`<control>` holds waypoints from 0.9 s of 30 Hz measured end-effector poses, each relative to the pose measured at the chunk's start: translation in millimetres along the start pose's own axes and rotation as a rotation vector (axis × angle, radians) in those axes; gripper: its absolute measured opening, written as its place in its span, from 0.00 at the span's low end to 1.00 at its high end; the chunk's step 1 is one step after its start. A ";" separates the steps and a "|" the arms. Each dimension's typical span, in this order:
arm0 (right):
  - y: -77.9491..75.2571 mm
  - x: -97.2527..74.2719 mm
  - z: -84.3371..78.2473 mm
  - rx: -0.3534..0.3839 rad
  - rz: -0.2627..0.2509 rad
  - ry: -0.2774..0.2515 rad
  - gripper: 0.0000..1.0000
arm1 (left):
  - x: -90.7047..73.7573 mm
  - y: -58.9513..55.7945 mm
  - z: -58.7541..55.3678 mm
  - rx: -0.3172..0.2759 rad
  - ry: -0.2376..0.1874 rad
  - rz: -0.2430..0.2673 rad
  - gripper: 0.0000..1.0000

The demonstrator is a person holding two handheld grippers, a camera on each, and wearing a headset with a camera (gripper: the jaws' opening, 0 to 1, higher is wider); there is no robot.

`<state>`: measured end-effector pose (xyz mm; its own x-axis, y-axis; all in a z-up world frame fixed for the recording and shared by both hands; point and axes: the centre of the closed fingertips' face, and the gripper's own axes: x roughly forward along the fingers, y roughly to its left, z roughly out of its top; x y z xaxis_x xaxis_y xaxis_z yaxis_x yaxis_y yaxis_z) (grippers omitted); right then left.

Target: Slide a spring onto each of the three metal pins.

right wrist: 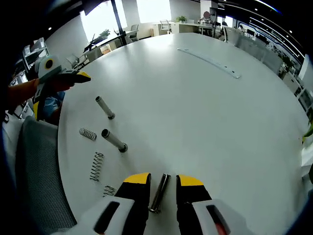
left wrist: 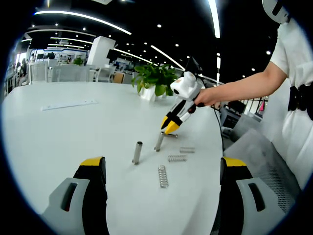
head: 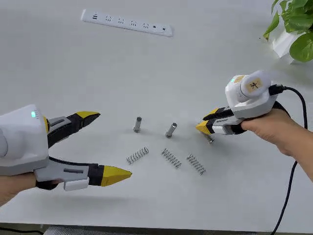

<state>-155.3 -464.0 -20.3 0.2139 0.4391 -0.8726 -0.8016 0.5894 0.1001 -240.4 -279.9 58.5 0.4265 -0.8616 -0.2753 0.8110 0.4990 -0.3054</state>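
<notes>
Two metal pins stand on the white table, one (head: 137, 124) to the left of the other (head: 171, 129). In front of them lie three springs (head: 137, 155), (head: 171, 158), (head: 196, 164). My right gripper (head: 203, 127) is shut on a third pin (head: 209, 138), whose flat end touches the table; that pin (right wrist: 160, 192) sits between the yellow tips. My left gripper (head: 108, 145) hovers wide open left of the springs with nothing in it. From the left gripper view, the nearest spring (left wrist: 162, 176) lies ahead between the jaws, and the right gripper (left wrist: 169, 126) is beyond the pins.
A white power strip (head: 126, 22) lies at the far edge of the table. A potted plant (head: 293, 24) stands at the far right. A black cable (head: 293, 161) trails from the right gripper down the table's right side. A mesh chair (right wrist: 39, 171) stands by the table edge.
</notes>
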 end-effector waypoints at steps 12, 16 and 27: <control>4.6 6.0 -6.9 0.016 0.019 0.065 0.13 | 2.3 -0.1 -2.6 -0.002 0.007 -0.006 0.96; 5.2 7.6 -8.0 0.018 0.021 0.079 0.10 | 2.6 -1.1 -2.5 -0.005 0.006 -0.009 0.96; 2.7 9.9 -9.8 0.005 0.012 0.096 0.07 | 2.6 -0.7 -0.8 -0.011 0.000 -0.005 0.95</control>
<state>-160.7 -464.7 -33.3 0.1492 0.3791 -0.9133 -0.8011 0.5877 0.1130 -240.2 -282.4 57.2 0.4224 -0.8642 -0.2734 0.8090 0.4955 -0.3164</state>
